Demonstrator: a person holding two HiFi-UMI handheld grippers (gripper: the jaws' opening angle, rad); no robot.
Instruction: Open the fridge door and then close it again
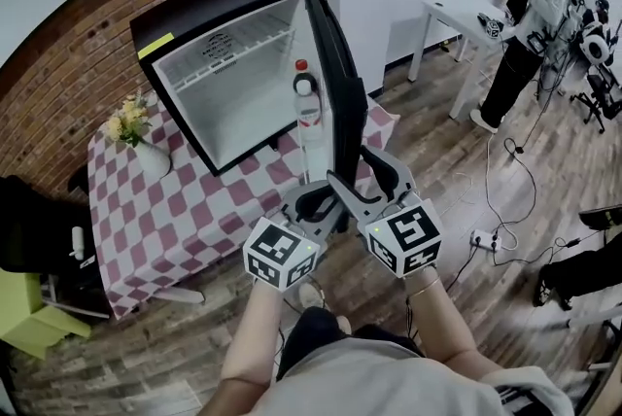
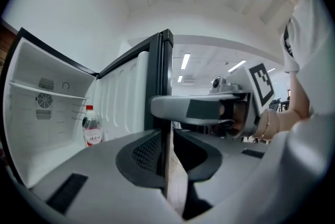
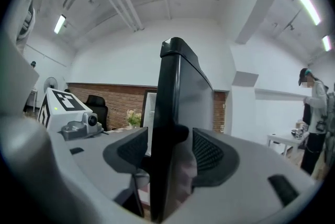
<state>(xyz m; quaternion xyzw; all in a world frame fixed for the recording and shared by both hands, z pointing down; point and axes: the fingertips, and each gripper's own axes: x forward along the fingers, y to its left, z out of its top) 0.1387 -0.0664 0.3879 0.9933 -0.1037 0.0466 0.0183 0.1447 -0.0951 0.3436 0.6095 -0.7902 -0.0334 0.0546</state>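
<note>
Head view looks down on a bench under a red-and-white checked cloth [image 1: 175, 220], set against a red brick wall [image 1: 58, 103] that meets a plain white wall. The floor [image 1: 466, 190] is grey-brown wood plank, with black and white cables and a white power strip [image 1: 483, 239] lying on it. A small black fridge with a white interior [image 1: 209, 64] stands on the cloth. Its black fridge door [image 1: 340, 84] is swung wide open, with the free edge towards the camera. Beside the fridge is a white vase of pale yellow flowers [image 1: 146, 156].

A clear plastic bottle with a red cap [image 1: 307, 98] stands upright in the door's inner shelf. Its label is red and white, and the writing on it is too small to read. A yellow sticker [image 1: 155, 45] sits on the fridge's front top corner, and the grey print inside the cabinet is illegible.

The left gripper [image 1: 316, 200] pinches the thin free edge of the door. The right gripper [image 1: 364, 173], just beside it, is clamped on the same edge with a pad on either face. Each gripper carries a cube with black-and-white square markers.

Well apart, a person in a white top [image 1: 530, 25] stands at a white table [image 1: 452, 16].
</note>
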